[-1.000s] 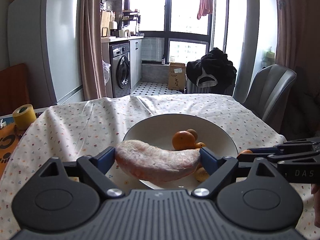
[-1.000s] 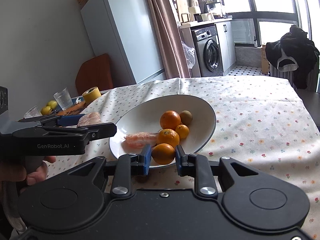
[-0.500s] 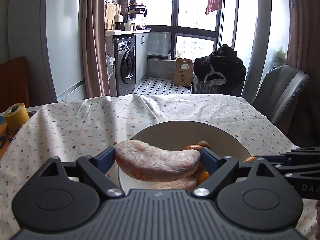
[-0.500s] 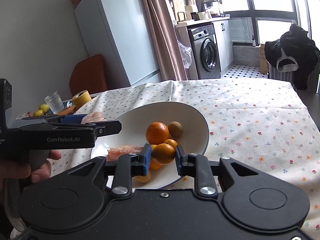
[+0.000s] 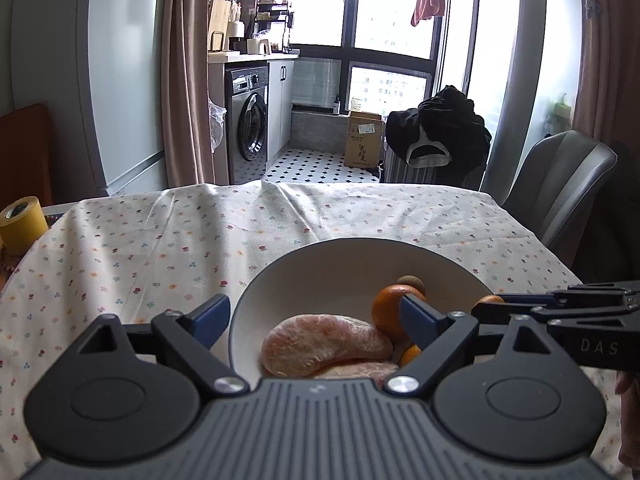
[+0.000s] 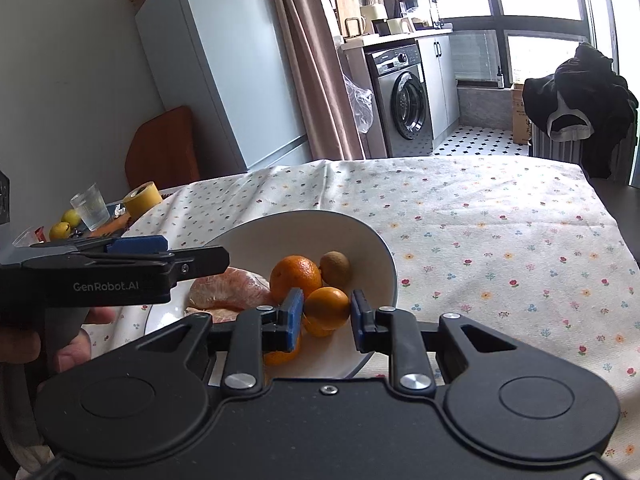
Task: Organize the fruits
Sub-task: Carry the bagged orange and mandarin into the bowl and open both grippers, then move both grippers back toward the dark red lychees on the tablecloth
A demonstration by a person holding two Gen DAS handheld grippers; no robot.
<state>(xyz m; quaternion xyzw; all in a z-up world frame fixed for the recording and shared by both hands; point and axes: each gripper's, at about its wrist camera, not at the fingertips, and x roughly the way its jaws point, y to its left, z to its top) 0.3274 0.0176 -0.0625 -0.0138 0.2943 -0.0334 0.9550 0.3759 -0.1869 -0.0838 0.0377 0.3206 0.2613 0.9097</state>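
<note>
A white bowl (image 5: 320, 248) (image 6: 320, 216) sits on the floral tablecloth. It holds a large orange (image 6: 295, 276), a brown kiwi (image 6: 335, 266) and peeled pink citrus segments (image 5: 324, 344) (image 6: 228, 290). My left gripper (image 5: 314, 318) hangs open over the bowl's near left part. The top segment lies below its jaws, clear of both pads. My right gripper (image 6: 326, 312) is shut on a small orange (image 6: 326, 306) just above the bowl's near right side. In the left wrist view it comes in from the right, the small orange (image 5: 488, 300) at its tip.
A yellow tape roll (image 5: 20, 224) (image 6: 142, 200), a glass (image 6: 90, 206) and yellow lemons (image 6: 66, 224) stand at the table's left end. A grey chair (image 5: 560, 184) is at the far right corner. A hand (image 6: 60, 344) holds the left gripper's handle.
The left gripper has let go of the peeled segment, which now lies in the bowl on another segment. The right gripper has carried the small orange forward over the bowl.
</note>
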